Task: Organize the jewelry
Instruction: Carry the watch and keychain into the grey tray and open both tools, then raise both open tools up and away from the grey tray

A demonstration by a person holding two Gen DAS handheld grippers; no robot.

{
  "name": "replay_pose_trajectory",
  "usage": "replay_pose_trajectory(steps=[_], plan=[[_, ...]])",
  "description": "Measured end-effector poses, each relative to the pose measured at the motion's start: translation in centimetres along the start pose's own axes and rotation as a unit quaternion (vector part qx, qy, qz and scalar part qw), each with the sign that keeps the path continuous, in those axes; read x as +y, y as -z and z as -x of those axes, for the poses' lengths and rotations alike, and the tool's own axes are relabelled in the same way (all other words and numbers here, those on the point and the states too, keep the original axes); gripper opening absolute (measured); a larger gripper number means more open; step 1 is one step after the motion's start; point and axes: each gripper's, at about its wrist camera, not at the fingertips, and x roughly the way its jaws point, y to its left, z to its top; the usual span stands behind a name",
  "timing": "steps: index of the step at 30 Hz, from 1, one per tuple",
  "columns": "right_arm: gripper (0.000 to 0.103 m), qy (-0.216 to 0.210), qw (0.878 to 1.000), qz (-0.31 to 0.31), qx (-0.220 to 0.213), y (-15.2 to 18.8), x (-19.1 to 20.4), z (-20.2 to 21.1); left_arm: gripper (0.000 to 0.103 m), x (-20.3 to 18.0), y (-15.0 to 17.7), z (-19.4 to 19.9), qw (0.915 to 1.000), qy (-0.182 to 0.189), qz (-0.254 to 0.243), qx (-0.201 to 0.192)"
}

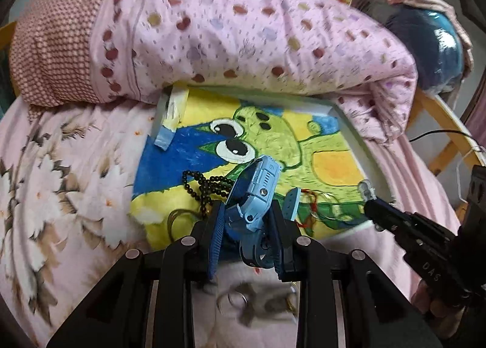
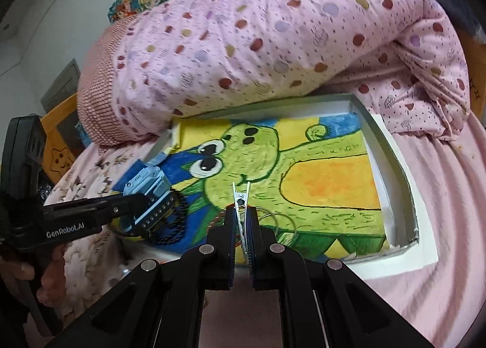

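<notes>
Left tongs (image 1: 246,220) clamp a light-blue plastic watch (image 1: 259,193); right tongs (image 2: 242,223) pinch a silver metal hair clip (image 2: 240,199). Black bead necklace (image 1: 206,187), red-thread rings (image 1: 316,205) lie loose in white dinosaur-painted tray (image 2: 391,153) on bed. Sorting looks early.

Both grippers were matte black, with angular linkage arms pinned by round silver rivets. The left gripper (image 1: 246,223) wore ribbed blue pads (image 1: 216,244) and white "GenRobot.AI" lettering along its side; the right gripper (image 2: 242,223) carried "DAS" on its body. Bare fingers (image 2: 45,282) showed at one handle.
</notes>
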Motion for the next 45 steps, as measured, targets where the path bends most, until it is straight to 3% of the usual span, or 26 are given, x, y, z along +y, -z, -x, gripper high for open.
replay_pose_trajectory(steps=[13, 16, 17, 20, 24, 27, 31, 35, 41, 45], plan=[[0.007, 0.017, 0.999, -0.009, 0.032, 0.7, -0.8, -2.3, 0.025, -0.1, 0.3, -4.3, 0.9977, 0.004, -0.014, 0.067], [0.009, 0.023, 0.999, -0.004, 0.035, 0.7, -0.8, -2.2, 0.03, -0.1, 0.1, -4.4, 0.9975, 0.004, -0.01, 0.07], [0.01, 0.025, 0.999, -0.003, 0.034, 0.7, -0.8, -2.1, 0.031, -0.1, 0.0, -4.3, 0.9975, 0.005, -0.008, 0.07], [0.032, 0.028, 0.999, -0.004, 0.022, 0.5, -0.8, -1.5, 0.038, 0.2, -0.2, -4.0, 0.9977, 0.011, 0.008, 0.066], [0.036, 0.029, 1.0, -0.007, 0.001, 0.0, -0.7, 0.0, 0.042, 0.4, -0.8, -2.9, 0.9981, 0.015, 0.015, 0.058], [0.053, 0.032, 0.999, -0.005, -0.026, -0.4, -0.3, 1.7, 0.054, 0.0, -1.2, -1.5, 0.9993, 0.009, 0.004, 0.037], [0.07, 0.024, 0.997, -0.008, -0.071, -1.1, 0.5, 4.7, 0.062, -0.3, -1.6, 0.6, 1.0, 0.003, 0.003, 0.003], [0.081, 0.019, 0.994, 0.002, -0.111, -1.4, 1.5, 7.9, 0.089, -0.6, -1.9, 3.5, 0.9991, -0.004, 0.01, -0.041], [0.099, 0.013, 0.986, 0.022, -0.165, -1.4, 3.5, 12.6, 0.1, -0.9, -1.9, 8.0, 0.9942, -0.017, 0.015, -0.105], [0.103, 0.013, 0.98, 0.036, -0.193, -0.7, 5.0, 15.7, 0.101, -1.2, -1.4, 10.9, 0.99, -0.024, 0.015, -0.138]])
